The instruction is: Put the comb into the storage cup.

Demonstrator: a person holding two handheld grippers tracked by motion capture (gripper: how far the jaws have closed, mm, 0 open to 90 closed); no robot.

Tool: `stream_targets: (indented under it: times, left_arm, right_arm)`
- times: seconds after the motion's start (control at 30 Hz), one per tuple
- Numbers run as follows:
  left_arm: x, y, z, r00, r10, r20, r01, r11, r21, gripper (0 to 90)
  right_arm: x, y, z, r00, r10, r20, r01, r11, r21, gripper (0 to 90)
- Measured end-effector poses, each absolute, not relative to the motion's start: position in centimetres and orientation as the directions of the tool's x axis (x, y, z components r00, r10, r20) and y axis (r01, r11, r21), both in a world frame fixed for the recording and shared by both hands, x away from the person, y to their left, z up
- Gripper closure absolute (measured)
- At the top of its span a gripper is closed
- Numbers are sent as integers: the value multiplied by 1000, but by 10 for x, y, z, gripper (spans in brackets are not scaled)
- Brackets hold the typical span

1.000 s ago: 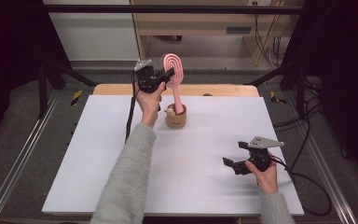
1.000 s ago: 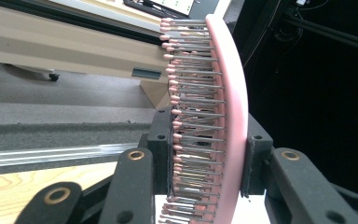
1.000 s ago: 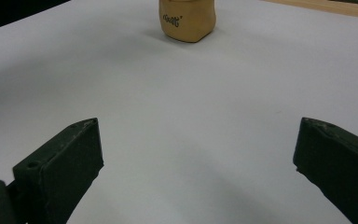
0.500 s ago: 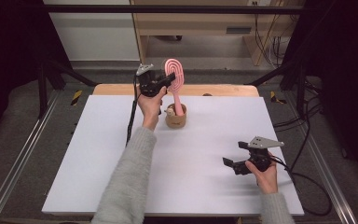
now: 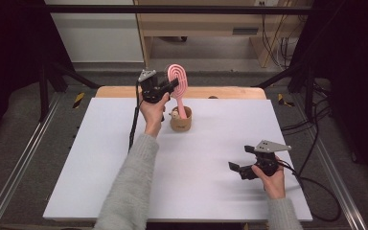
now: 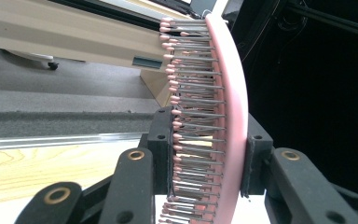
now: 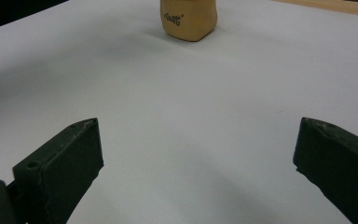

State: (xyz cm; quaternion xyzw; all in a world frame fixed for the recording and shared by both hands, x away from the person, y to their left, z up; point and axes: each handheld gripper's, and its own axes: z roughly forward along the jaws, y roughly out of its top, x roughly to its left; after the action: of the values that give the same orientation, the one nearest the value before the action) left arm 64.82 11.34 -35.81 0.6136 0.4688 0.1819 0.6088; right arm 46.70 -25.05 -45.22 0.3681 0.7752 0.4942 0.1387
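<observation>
A pink hairbrush (image 5: 178, 82) stands upright with its handle down in a small tan cup (image 5: 181, 122) at the back middle of the white table. My left gripper (image 5: 171, 86) is shut on the brush's head. In the left gripper view the two jaws clamp the bristled pink hairbrush (image 6: 214, 116) from both sides. My right gripper (image 5: 234, 167) rests low over the front right of the table, open, with nothing between its jaws. The right gripper view looks across the bare table to the tan cup (image 7: 189, 18).
The white table top (image 5: 100, 158) sits on a wooden board whose far edge (image 5: 230, 92) shows behind the cup. Metal rails run along both sides. Cables (image 5: 316, 187) trail off the right edge. A wooden bench stands beyond the table.
My left gripper has lifted the brush's head slightly and shifted it left, so the brush now stands straighter in the cup. The right gripper has stayed still.
</observation>
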Motion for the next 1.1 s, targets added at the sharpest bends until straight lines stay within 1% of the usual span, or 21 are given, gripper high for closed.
stream_targets:
  times: [0.7, 1.1]
  left_arm:
    - [646, 121, -376, 477, 805, -353, 370, 181, 911, 636]
    - [646, 131, -383, 458, 804, -379, 380, 208, 901, 636]
  right_arm:
    - [467, -250, -452, -691, 708, 148, 433, 241, 869, 17]
    - [467, -250, -453, -690, 709, 143, 432, 245, 868, 17]
